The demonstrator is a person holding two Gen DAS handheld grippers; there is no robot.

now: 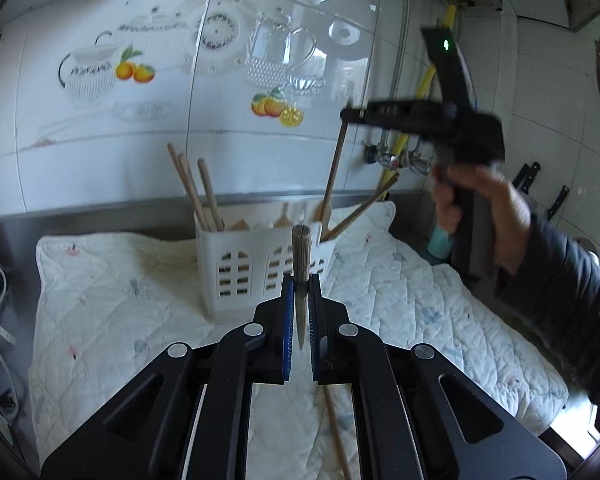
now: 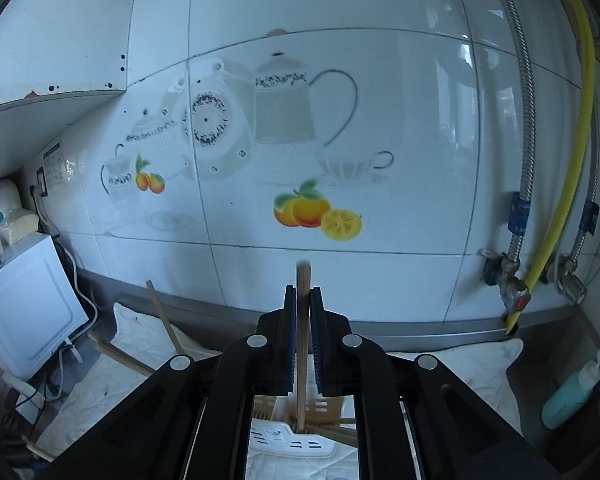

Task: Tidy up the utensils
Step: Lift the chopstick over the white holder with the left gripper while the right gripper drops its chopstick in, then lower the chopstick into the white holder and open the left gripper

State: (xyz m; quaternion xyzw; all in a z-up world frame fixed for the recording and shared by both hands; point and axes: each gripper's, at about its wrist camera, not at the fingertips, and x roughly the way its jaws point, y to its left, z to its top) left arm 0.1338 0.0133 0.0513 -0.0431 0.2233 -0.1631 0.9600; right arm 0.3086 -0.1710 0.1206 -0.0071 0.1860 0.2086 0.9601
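Observation:
My left gripper (image 1: 301, 284) is shut on a small knife (image 1: 301, 256), wooden handle up and blade pointing back between the pads. It hovers in front of a white slotted utensil basket (image 1: 260, 268) holding several chopsticks (image 1: 202, 194) and wooden utensils. My right gripper (image 1: 346, 114) is above the basket's right end, shut on a brown chopstick (image 1: 334, 168) whose lower end reaches into the basket. In the right wrist view the gripper (image 2: 302, 292) pinches that chopstick (image 2: 302, 352) upright over the basket (image 2: 292, 440).
A quilted white cloth (image 1: 112, 300) covers the counter. One chopstick (image 1: 336, 428) lies on it under my left gripper. A tiled wall (image 1: 220, 80) stands behind, with pipes and a yellow hose (image 2: 572, 160). A teal bottle (image 2: 568, 396) at right, a white appliance (image 2: 24, 304) at left.

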